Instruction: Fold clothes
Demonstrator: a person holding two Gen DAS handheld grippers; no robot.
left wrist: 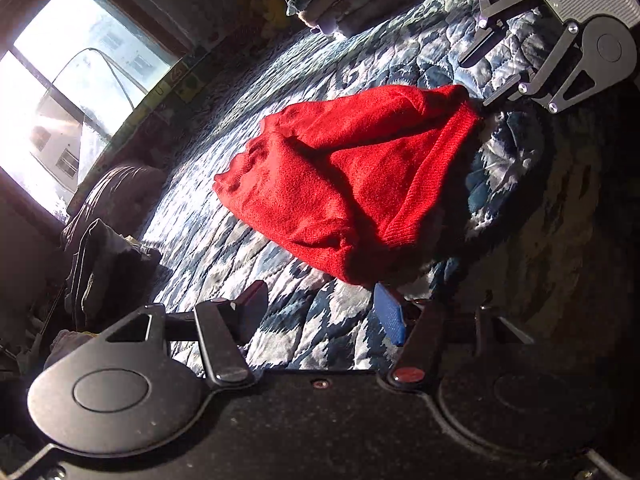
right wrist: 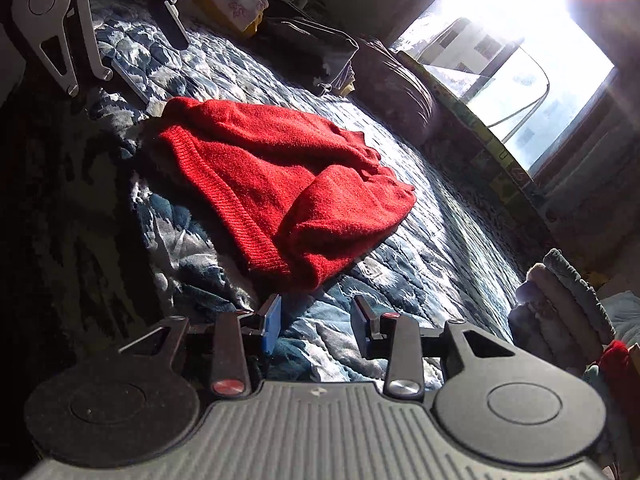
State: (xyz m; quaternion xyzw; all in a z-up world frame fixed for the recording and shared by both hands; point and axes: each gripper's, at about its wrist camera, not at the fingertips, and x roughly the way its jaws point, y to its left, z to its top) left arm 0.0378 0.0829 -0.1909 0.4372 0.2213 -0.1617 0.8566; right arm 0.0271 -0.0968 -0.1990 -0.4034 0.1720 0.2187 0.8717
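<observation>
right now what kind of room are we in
Most likely a bedroom at home: a red sweater lies on a blue and white quilted bedspread, a stack of folded clothes sits at its edge, and a sunlit window faces neighbouring buildings.

A blue-and-white patterned quilt (left wrist: 248,208) lies beneath a bright sunlit window (right wrist: 516,60)

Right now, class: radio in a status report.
Left gripper open, empty. Right gripper open, empty. Red sweater partly folded on quilt. Nothing blocking.
</observation>
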